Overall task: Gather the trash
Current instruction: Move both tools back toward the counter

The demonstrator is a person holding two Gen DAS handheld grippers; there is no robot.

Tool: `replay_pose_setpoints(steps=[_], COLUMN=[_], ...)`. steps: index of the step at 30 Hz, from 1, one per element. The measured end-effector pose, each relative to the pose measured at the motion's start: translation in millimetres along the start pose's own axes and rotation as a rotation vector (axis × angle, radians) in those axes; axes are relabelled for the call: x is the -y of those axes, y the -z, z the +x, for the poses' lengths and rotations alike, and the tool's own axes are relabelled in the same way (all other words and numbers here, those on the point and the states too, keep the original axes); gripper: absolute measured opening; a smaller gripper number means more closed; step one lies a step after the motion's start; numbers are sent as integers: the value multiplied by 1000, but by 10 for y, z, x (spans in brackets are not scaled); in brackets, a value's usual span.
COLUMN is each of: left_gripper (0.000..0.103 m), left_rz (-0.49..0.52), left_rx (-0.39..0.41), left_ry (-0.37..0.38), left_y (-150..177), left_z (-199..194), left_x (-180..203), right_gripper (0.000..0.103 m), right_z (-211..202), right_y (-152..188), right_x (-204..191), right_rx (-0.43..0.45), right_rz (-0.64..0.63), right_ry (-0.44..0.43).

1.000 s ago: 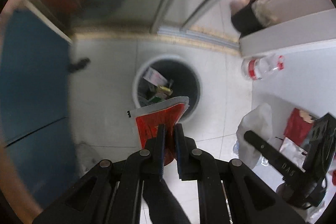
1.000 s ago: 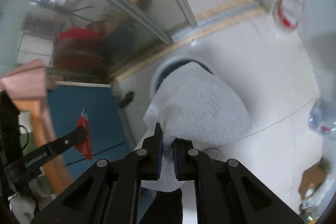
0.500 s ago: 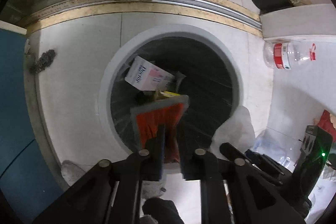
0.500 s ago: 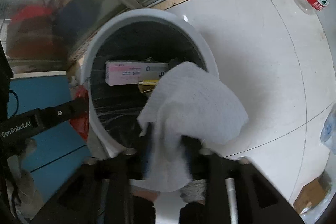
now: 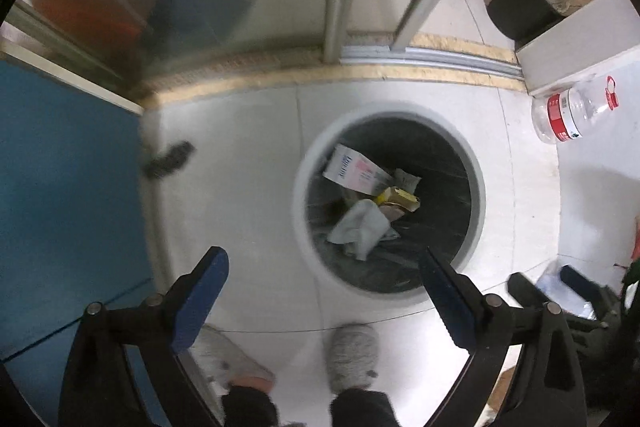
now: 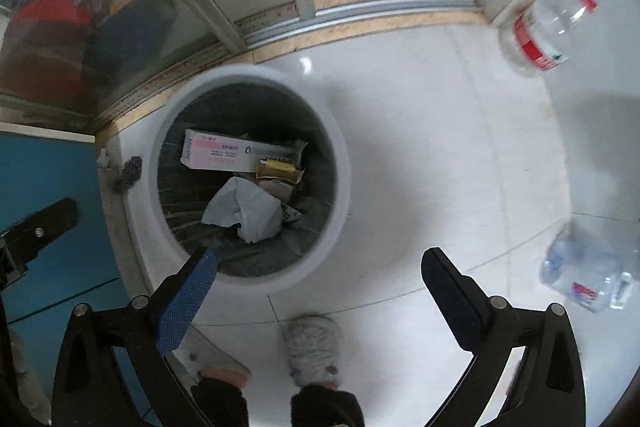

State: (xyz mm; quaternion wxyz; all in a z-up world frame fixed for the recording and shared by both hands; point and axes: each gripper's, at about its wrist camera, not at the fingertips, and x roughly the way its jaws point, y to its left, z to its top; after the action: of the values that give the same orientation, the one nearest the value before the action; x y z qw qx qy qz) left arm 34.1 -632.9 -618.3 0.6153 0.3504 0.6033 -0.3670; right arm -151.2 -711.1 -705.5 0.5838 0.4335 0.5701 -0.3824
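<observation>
My left gripper [image 5: 323, 269] fingers opening, empty | right gripper [image 6: 318, 265] fingers opening, empty | tissue [image 6: 244, 213] inside bin [image 6: 340, 163]

Tissue [image 6: 244, 213] now in bin [image 6: 340, 163].

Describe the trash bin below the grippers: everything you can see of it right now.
The trash bin is round with a wide pale grey rim, looks plastic, and holds a dark liner. It stands upright on the pale tiled floor, near the sliding-door track. Inside lie a crumpled white paper towel, a long pink-and-white carton, and a small yellow-brown box. Neither gripper touches it; both hang above with nothing between their fingers.
</observation>
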Motion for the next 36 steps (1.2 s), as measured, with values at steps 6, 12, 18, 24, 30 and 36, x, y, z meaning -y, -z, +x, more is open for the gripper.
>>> replay_pose_setpoints(steps=[6,12,18,24,30,36], left_gripper=[97,97,97,97,97,97], left_rz=[15,5,-3,-1,-21,-78], left_rx=[81,137,178,239,269,290], left_ry=[-60,-48,-34,-31,14,45], left_y=[224,467,760,1017,1177,1184], left_z=[-1002,-2030,-3073,-3879,-4262,-4514], left_x=[30,109,181,216,199,-116], right_gripper=[103,103,103,103,103,103], right_z=[-1038,-2317,-3523,-4482,-5199,-5453], right_y=[231,539,870,1159,1340,1283], right_x=[-31,42,107,142,87,-200], right_rx=[74,171,237,285,332,324], right_rz=[-47,-45,-35,-45,-68,-108], right_ry=[23,34,21,0,-9,-68])
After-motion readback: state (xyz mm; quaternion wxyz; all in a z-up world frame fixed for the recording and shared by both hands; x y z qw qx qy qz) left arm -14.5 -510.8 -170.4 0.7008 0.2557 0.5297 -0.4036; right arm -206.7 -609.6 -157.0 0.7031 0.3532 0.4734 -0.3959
